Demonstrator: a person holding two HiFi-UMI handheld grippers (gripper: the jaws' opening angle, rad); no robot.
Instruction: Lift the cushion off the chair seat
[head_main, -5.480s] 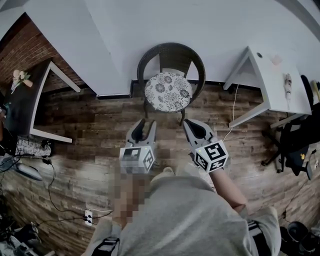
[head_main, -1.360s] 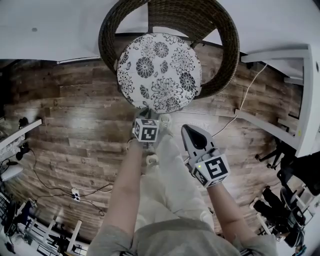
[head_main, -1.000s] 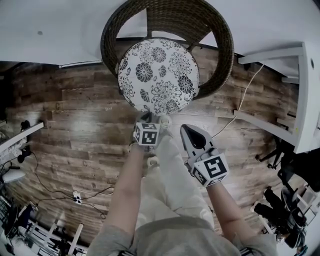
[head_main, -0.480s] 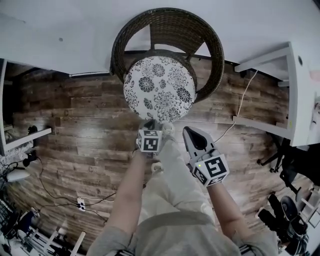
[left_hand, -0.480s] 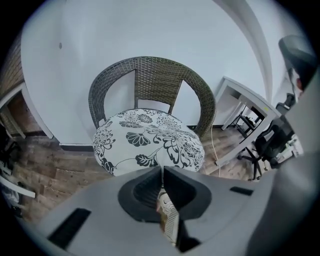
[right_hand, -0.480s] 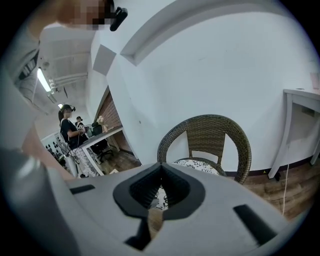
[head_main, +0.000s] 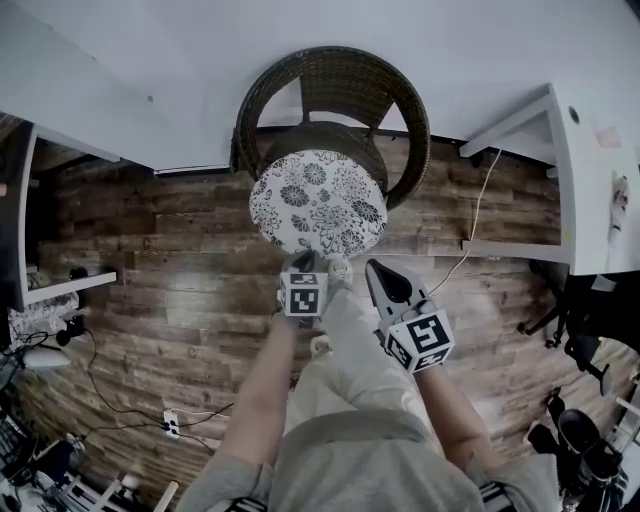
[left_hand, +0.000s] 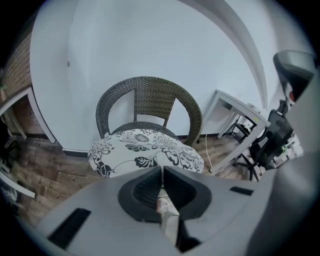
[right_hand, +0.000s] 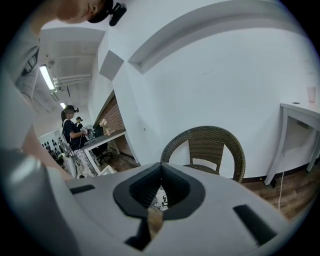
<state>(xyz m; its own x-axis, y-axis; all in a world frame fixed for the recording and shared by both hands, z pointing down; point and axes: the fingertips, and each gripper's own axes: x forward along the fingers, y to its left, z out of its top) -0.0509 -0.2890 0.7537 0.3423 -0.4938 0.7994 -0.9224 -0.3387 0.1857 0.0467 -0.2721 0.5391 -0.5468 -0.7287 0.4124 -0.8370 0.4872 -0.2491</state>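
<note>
Well, the cushion (head_main: 318, 200), round with black flowers on white, is at the front of the wicker chair (head_main: 335, 75). It sits forward of the chair's dark seat (head_main: 320, 138), which shows as a crescent behind the cushion's far edge. Whether that far edge touches the seat, I cannot tell.

The left gripper (head_main: 305, 262) is in front of the chair with its tips right at the cushion's near rim. In the left gripper view the two jaws are pressed tight together. The patterned fabric begins right beyond their tips, so this gripper is pinching the cushion's near edge. It angles steeply down toward the chair.

The right gripper (head_main: 383, 275) is also in front of the chair, just off the cushion's near right edge and not touching it. Its own view shows the jaws closed together with nothing between them. It aims more level, at the chair's curved backrest and the white wall (head_main: 200, 60) behind it.

A white desk (head_main: 585, 150) stands to the right of the chair, and a thin cable (head_main: 472, 215) runs down between desk and chair to the wooden floor (head_main: 150, 250). The person's legs stand just in front of the chair.
</note>
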